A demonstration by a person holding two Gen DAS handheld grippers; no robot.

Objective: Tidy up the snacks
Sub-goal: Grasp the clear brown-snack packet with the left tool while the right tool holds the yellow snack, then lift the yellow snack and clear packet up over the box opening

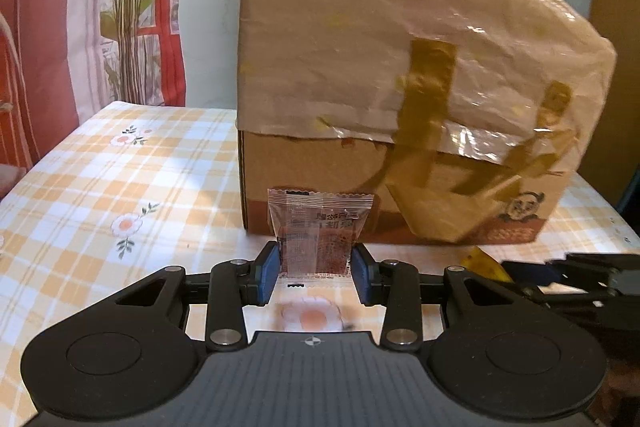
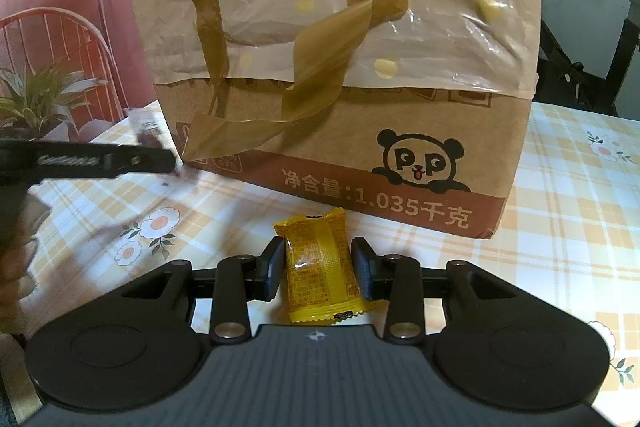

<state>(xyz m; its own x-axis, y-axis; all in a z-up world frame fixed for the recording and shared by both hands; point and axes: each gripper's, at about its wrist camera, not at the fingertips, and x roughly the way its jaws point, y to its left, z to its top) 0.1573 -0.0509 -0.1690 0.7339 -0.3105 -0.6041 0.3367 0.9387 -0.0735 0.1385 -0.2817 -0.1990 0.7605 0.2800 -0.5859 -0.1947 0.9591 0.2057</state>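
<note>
— Cardboard fills both views: a brown carton [image 1: 400, 187] under a crinkled plastic wrap [image 1: 360, 39], with loose strips of olive tape [image 1: 424, 95] hanging off it, standing on a checked orange-and-white tablecloth with flowers [image 1: 120, 167]. What does the left wrist view give you?

— The left gripper [image 1: 316, 269], its blue pads [image 1: 269, 273] pressed on the two side edges of a clear snack packet [image 1: 318, 231] with a dark red filling. The packet stands upright, just before the carton's lower wall. Its printing reads mirrored, so I cannot make it out.

— And the right wrist view?

— The right gripper [image 2: 319, 269] is closed on a yellow snack packet [image 2: 320, 267], upright between the dark pads, its lower seam hanging below them. Only this view shows the carton's panda logo [image 2: 418, 161] whole, and the white lettering on the red band. In the left view the panda is small and smeared at the carton's corner.

— Does either see the other?

— Yes, partly. The left view catches the other gripper as a black linkage at its right edge, cut off, with a yellow corner poking out beside it. The right view shows a blurred black finger at its left edge, the clear packet above it only a smear.

— Anything hidden?

— The carton's top is cut off in the right view, and its inside cannot be seen. Behind, a printed curtain [image 1: 52, 27] with a plant.
</note>
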